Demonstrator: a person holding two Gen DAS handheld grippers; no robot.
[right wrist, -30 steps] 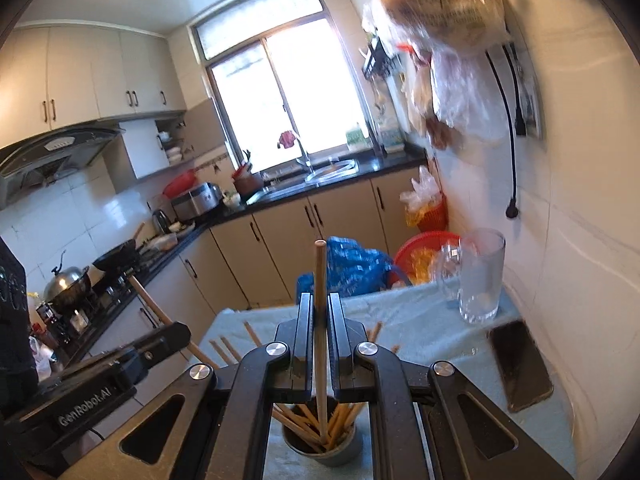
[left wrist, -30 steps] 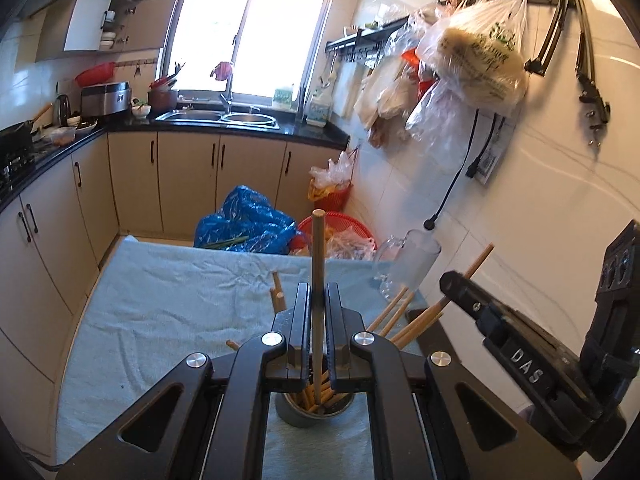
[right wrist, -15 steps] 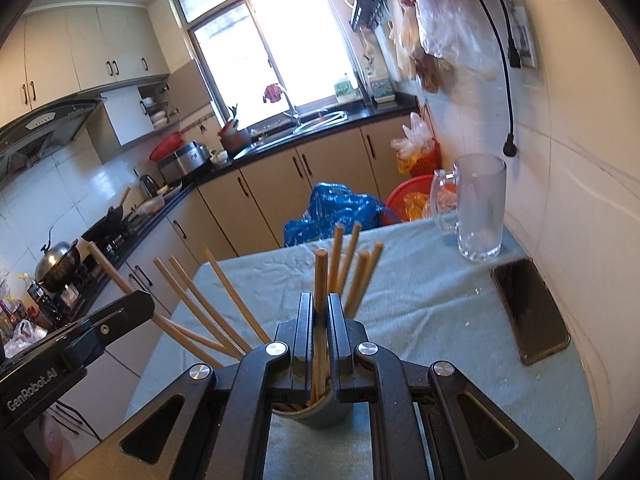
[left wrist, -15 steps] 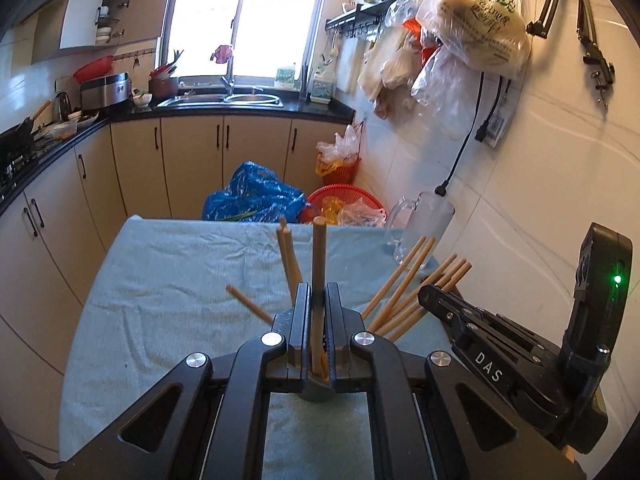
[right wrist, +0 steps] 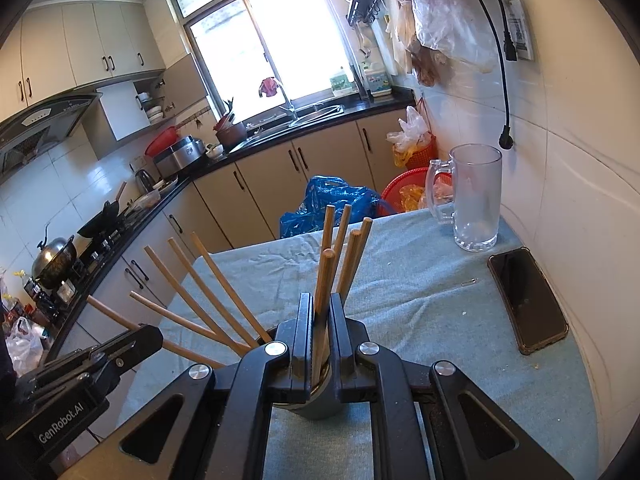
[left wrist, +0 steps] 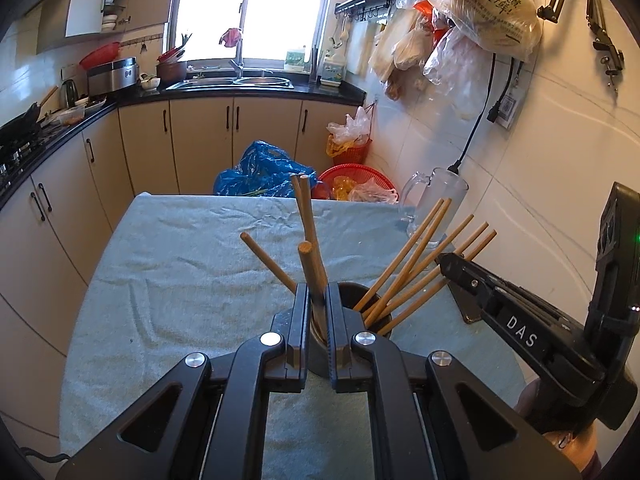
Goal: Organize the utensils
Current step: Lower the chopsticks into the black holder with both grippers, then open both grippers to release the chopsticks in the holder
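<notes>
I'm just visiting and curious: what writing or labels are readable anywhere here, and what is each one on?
"DAS": white letters on the right gripper, seen from the left wrist.
"GenRobot.AI": white letters on the left gripper, seen from the right wrist.
Green printed characters on the hanging plastic bag: too blurred to read.
Wall card by the plug and the bottle labels at the window: too small to read.

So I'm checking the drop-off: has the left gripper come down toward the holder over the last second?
Yes. The left gripper has sunk: the chopstick holder, earlier below its fingertips, now sits behind them, and the window has risen in view.
</notes>
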